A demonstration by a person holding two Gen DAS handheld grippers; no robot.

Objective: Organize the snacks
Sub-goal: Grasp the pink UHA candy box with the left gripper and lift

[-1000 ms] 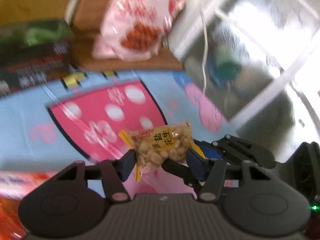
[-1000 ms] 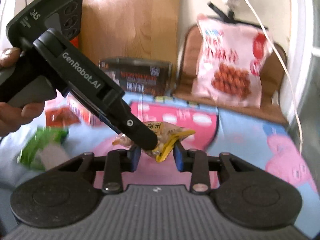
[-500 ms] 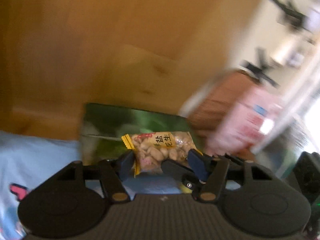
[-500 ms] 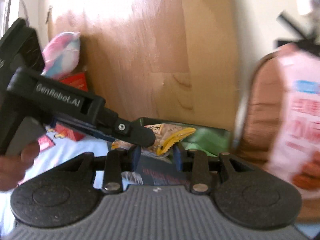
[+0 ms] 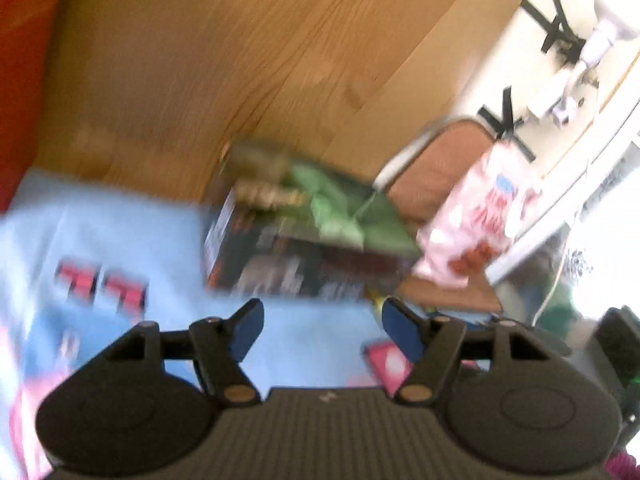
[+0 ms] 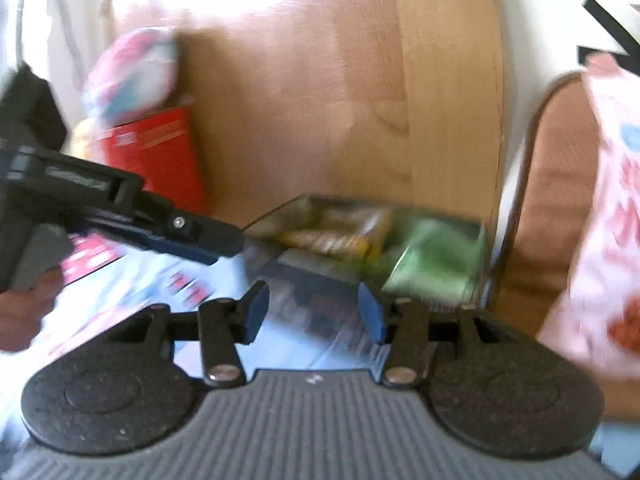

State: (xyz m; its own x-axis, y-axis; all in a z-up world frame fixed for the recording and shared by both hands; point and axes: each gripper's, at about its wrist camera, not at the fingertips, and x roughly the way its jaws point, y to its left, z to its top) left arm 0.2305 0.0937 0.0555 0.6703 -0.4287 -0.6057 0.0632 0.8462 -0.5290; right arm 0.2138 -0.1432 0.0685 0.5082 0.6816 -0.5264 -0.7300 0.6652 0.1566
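Progress first: the peanut packet (image 6: 336,236) now lies inside the dark open box (image 5: 296,260), next to a green packet (image 6: 436,256) already in there, so I judge this snack as sorted. The box sits at the far edge of the blue cartoon-print sheet (image 5: 120,232), right against the wooden headboard (image 5: 240,60).

Still outside the box, as far as I can see: a big pink bag (image 5: 476,224) leaning on a brown chair (image 6: 560,208) past the sheet's far right corner, plus a red box (image 6: 156,156) and a pink-blue bag (image 6: 132,68) by the headboard on the left. Both views are blurred, so I can't count more than that.

Pose: both tools point fwd and slightly down at the box. Left gripper (image 5: 322,330) has just been opening; jaws apart, nothing btwn them, only sheet below. Right gripper (image 6: 312,316) likewise has just been opening, empty, jaws spread w/ the box front seen thru the gap. In the right view the left tool's finger tip hangs just short of the box's near-left corner, a hand (image 6: 24,312) on its grip.
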